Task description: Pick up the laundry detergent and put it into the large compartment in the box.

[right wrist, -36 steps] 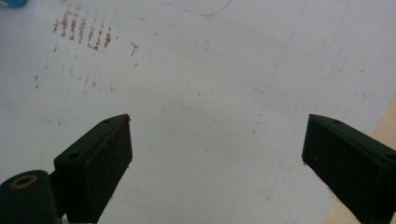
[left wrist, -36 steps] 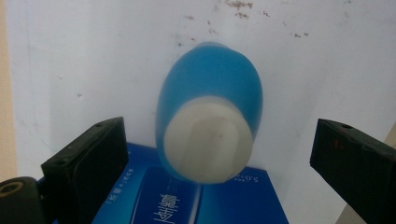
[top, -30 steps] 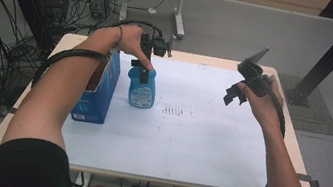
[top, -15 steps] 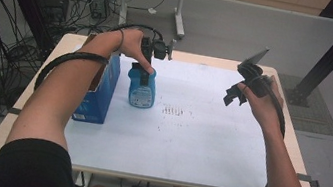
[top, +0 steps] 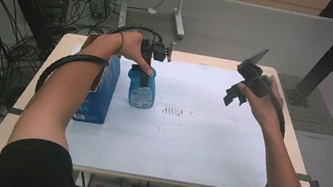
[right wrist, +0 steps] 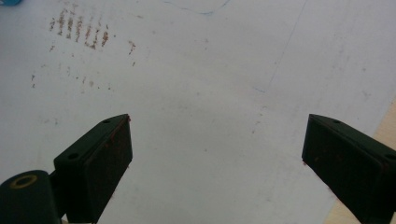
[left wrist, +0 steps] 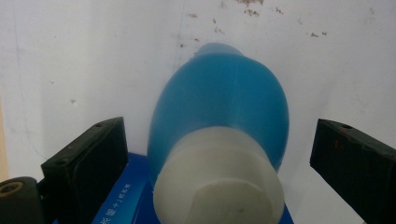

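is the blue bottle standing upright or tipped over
Upright. In the high view the blue bottle stands on its base on the white sheet; in the left gripper view its white cap points up between the left gripper's open jaws.

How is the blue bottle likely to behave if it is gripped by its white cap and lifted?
The blue bottle stands upright and is taller than wide, so a sideways nudge may tip it. Its rounded, smooth-looking body could slip. The white cap looks stiff, probably a firmer hold.

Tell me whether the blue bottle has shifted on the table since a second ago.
No. The blue bottle stands in the same spot beside the blue box, left of the brown marks.
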Tool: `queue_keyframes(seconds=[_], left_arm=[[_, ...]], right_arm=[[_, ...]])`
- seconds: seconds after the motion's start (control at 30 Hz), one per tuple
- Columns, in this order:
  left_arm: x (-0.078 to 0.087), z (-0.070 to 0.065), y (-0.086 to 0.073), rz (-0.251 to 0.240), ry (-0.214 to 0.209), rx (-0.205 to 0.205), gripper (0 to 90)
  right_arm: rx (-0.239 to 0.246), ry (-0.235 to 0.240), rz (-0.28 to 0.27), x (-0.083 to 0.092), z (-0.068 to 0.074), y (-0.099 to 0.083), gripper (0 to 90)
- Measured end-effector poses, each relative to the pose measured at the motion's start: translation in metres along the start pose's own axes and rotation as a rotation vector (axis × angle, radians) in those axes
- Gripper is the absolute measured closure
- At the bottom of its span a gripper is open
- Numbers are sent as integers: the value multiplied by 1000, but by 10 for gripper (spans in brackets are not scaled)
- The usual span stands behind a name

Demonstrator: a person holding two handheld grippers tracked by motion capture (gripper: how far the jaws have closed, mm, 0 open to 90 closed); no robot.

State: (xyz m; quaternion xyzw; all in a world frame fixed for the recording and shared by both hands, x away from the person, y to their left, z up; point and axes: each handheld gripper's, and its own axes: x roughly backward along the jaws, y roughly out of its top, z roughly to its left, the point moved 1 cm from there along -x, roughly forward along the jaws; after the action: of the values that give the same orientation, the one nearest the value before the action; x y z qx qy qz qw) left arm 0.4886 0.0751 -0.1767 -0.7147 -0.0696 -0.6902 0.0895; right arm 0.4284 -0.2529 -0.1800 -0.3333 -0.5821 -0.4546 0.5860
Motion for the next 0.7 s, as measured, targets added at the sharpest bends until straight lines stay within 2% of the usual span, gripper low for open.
queue_keyframes(seconds=[0.7], left_arm=[[2,-3,-2,-8,4,3,47]], right_arm=[[0,0,-3,1,0,-1,87]])
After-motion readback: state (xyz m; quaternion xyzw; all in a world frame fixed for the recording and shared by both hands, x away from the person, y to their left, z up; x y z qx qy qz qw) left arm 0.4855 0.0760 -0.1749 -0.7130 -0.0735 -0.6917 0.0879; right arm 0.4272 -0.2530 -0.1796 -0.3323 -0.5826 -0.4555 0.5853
